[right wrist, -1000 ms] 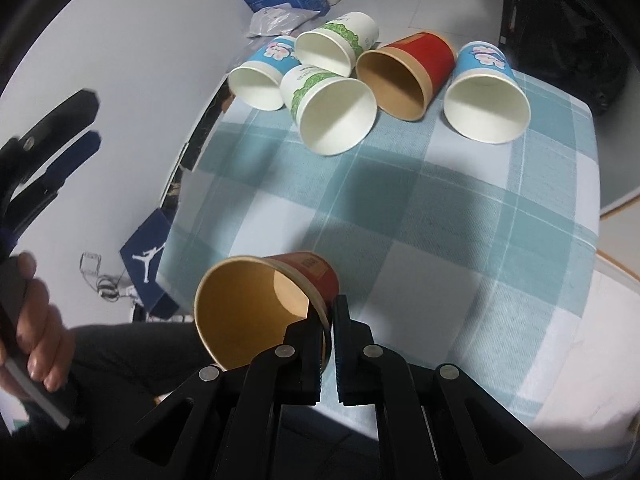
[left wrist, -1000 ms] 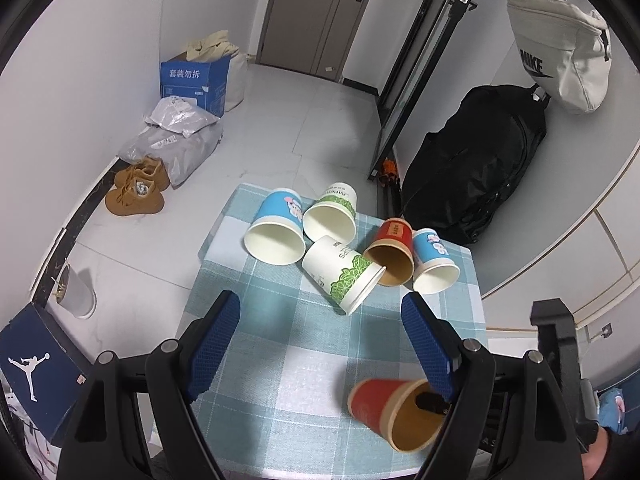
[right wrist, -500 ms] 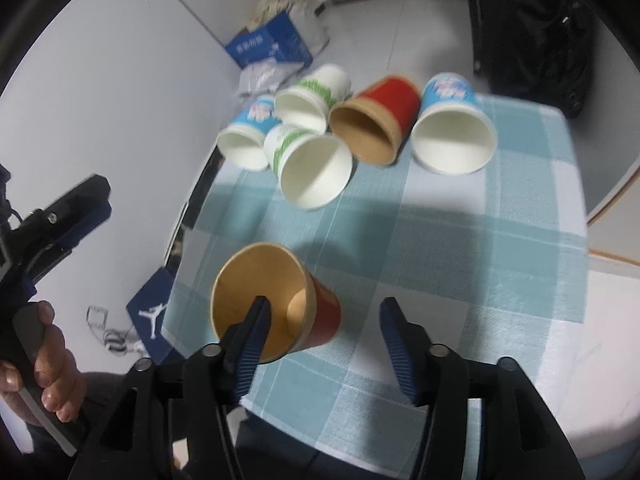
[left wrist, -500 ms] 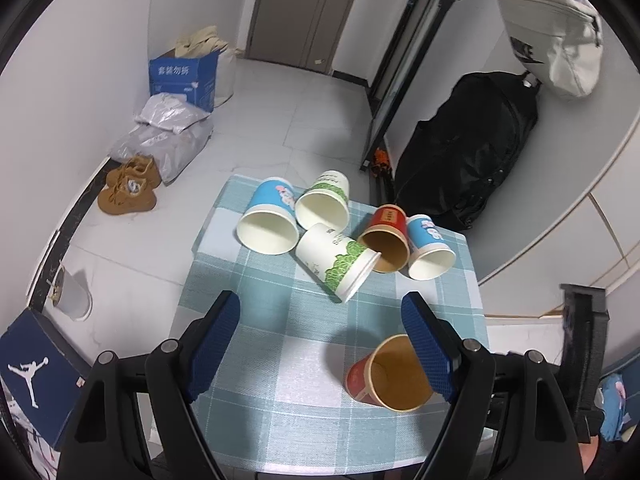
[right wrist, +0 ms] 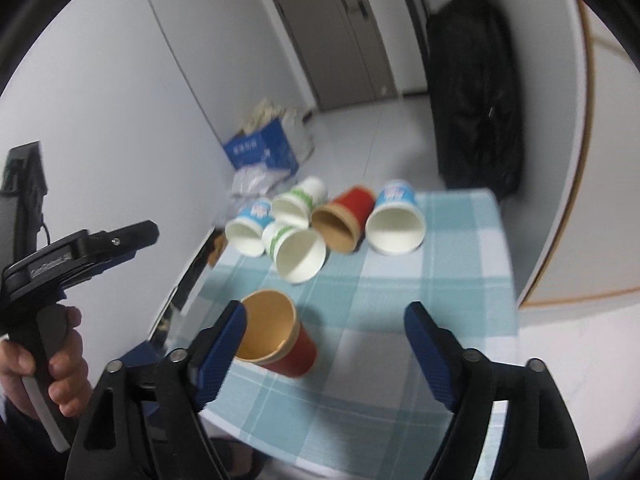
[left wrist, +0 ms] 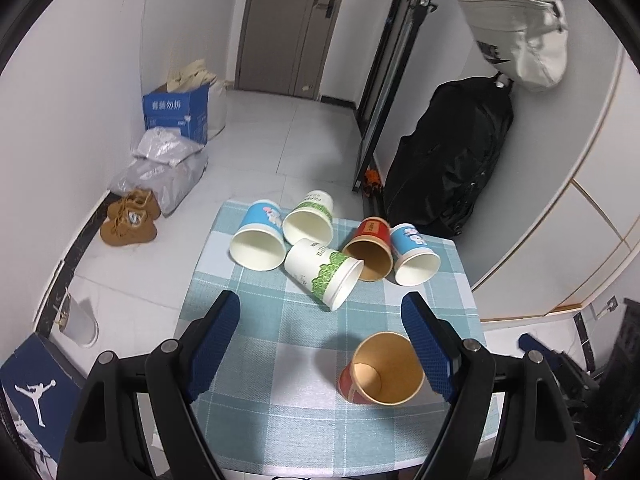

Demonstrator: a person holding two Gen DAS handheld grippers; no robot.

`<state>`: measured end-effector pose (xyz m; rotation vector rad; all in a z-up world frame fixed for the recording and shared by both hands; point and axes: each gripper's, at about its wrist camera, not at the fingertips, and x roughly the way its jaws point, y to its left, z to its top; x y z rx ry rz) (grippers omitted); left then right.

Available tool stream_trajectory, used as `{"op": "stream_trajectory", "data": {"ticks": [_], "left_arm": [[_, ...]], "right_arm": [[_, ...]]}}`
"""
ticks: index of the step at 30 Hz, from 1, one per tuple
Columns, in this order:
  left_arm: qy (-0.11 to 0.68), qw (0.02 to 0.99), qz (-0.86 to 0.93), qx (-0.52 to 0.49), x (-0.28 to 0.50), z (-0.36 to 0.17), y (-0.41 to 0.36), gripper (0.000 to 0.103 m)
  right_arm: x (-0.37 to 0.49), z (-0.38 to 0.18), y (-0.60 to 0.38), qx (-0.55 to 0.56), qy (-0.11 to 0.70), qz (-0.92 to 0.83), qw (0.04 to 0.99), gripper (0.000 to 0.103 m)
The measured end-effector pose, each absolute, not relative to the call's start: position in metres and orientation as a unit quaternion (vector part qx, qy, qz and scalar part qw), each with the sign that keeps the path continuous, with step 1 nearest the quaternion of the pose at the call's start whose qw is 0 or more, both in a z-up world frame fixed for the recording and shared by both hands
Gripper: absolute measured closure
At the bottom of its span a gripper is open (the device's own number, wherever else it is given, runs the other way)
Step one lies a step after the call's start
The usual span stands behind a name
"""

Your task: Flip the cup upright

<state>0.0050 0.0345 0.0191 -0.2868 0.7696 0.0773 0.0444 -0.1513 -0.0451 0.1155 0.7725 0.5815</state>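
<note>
A red paper cup with a brown inside (left wrist: 380, 372) stands upright on the checked tablecloth (left wrist: 280, 360) near the front; it also shows in the right wrist view (right wrist: 276, 336). My left gripper (left wrist: 320, 340) is open and empty, held above the table short of the cups. My right gripper (right wrist: 324, 340) is open and empty, with its left finger (right wrist: 224, 340) just beside the upright cup's rim. Several cups lie on their sides at the far end: a green-and-white one (left wrist: 324, 272), a second green-and-white one (left wrist: 310, 220), a red one (left wrist: 370, 250) and two blue ones (left wrist: 260, 236) (left wrist: 414, 254).
The small table has edges close on all sides. On the floor are a blue box (left wrist: 176, 114), grey bags (left wrist: 164, 168), brown shoes (left wrist: 130, 222) and a black bag (left wrist: 452, 160) against the wall. The left gripper and hand (right wrist: 60, 280) show at the right view's left.
My right gripper was shut on the red cup's rim, stood it upright, opened and pulled back from it. The left gripper rose slightly.
</note>
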Motion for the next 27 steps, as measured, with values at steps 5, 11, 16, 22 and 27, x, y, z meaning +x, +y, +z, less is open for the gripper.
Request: {"op": "stream_trajectory", "data": {"ticks": [5,11,16,22,27], "left_arm": [[0.362,0.926,0.024,-0.107,-0.007,0.016,0.015,0.024],[0.381,0.918,0.0,-0.106,-0.013,0.005,0.005,0.024],[0.386,0.916,0.002,-0.112,-0.015,0.001,0.007,0.024],[0.392,0.913,0.0,-0.111,-0.014,-0.002,0.003,0.024],[0.393,0.913,-0.001,-0.109,-0.013,-0.003,0.002,0.024]], "right_arm": [[0.025,-0.034,-0.156,0.062,0.314,0.272,0.907,0.006],[0.014,-0.037,-0.155,0.042,0.3,0.259,0.917,0.004],[0.012,-0.04,-0.165,0.058,0.303,0.257,0.916,0.002],[0.008,-0.041,-0.163,0.045,0.303,0.261,0.915,0.002],[0.007,-0.045,-0.158,0.041,0.311,0.269,0.91,0.002]]}}
